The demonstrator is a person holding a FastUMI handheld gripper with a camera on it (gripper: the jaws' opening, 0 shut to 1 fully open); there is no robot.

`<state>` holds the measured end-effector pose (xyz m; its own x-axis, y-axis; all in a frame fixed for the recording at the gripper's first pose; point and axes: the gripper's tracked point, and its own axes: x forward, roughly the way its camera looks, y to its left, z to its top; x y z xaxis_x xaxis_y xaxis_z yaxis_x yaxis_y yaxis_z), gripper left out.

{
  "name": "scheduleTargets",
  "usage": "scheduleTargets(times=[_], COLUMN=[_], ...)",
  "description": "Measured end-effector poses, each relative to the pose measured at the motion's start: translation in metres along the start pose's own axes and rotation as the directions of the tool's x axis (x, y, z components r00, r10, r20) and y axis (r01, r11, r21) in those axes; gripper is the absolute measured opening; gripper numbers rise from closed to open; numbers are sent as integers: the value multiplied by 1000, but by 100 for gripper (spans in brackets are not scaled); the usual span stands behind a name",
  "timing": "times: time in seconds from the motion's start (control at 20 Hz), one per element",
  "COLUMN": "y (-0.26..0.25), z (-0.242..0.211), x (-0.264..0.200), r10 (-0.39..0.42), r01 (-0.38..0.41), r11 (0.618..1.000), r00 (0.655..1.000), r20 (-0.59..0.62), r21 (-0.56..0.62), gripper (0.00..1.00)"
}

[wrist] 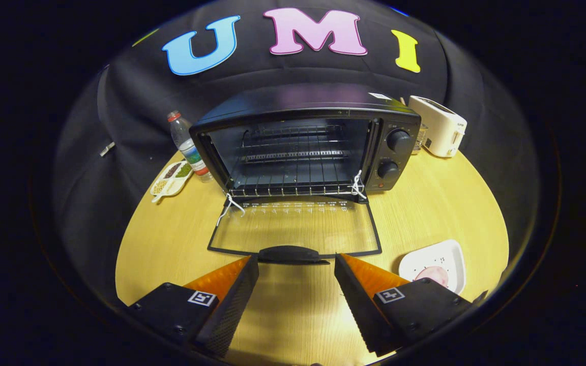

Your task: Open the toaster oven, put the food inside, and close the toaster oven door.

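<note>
Gripper (296, 264) jaws spread, empty, just short of glass door (295, 227) lying flat; toaster oven (305, 145) wire rack bare; wood-grain desk (440, 203).

Round light wooden table (440, 203) across middle and lower frame, grain visible, bright sheen low centre. Plastic water bottle (187, 146) standing upright in left-centre, red cap, label around lower half. Just below-left of bottle, small white divided dish (171, 179), compartments with dark, green and pale contents, too small to tell what; lying flat near table edge. Cream-white slot toaster (439, 125) in upper right, at back of table. Small clear glass item (420, 138) just left of it, unclear. Black cloth wall behind everything; small pale clip-like object (107, 149) on cloth at left.
</note>
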<state>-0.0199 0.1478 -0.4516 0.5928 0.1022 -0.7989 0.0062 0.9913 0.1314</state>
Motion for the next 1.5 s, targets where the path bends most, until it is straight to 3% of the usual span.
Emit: scheduleTargets(times=[0.2,0.35,0.7,0.8,0.95,1.05,1.45,1.5], y=[-24,-87,-259,-282,-299,-305,-309,-311], z=[26,34,-13,-29,-53,-62,-87,-86], x=[-22,-38,-53,-45,-27,-15,4,6], r10=[36,-16,-137,-137,-114,-106,-99,-112], r01=[-39,12,134,132,110,101,81,103], r11=[998,999,990,990,994,994,995,994], r00=[997,996,988,982,966,957,922,920], r20=[71,93,-74,-127,-233,-271,-374,-376], r21=[39,35,-46,-52,-28,-32,-63,-42], gripper=[98,98,96,89,67,58,58,36])
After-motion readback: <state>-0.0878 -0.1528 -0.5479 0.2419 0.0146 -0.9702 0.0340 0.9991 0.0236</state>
